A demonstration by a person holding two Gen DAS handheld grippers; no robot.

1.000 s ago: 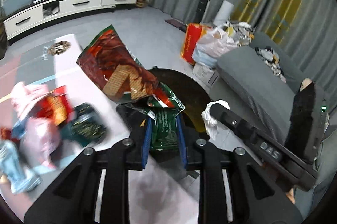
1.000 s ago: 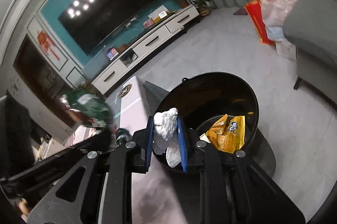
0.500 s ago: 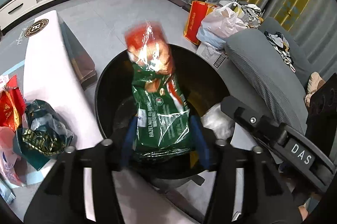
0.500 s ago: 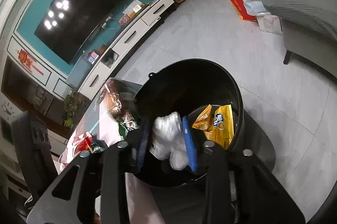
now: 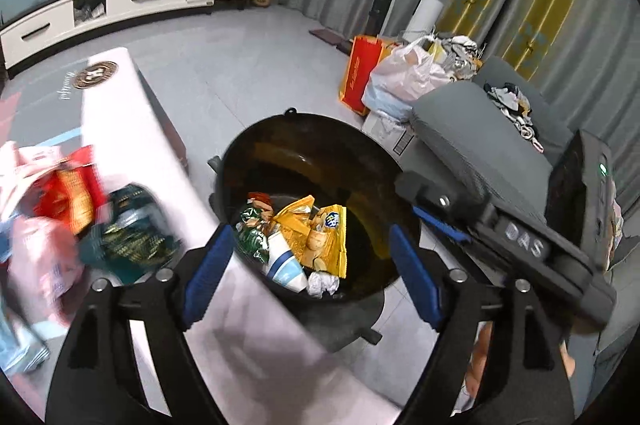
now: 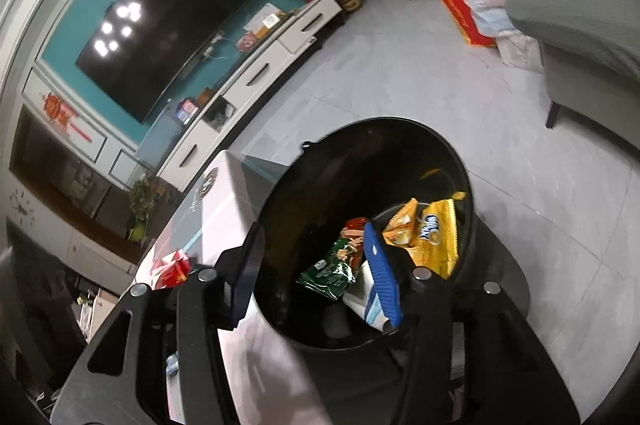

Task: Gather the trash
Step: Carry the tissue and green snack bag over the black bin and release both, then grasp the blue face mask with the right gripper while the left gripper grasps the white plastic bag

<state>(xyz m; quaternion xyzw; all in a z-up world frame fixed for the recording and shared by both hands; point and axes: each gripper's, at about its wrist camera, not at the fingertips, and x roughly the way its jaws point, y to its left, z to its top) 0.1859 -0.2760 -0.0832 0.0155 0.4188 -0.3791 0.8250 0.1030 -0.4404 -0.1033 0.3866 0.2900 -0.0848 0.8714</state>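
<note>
Both the left tool [image 5: 310,275] and right tool [image 6: 316,277] gape empty; the desk's [image 5: 132,129] light, crinkly, slippery wrappers [image 5: 124,233] likely need pinching at 1 crimped edge.

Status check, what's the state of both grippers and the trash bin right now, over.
Left gripper open, empty. Right gripper open, empty. Green wrapper and crumpled tissue inside black bin. More wrappers on table; nothing blocking.

A black bin [image 5: 256,161] is showing a yellow packet [image 5: 320,237] and green wrapper [image 5: 250,231]; blue-padded fingers [image 5: 208,269] are framing it.
</note>
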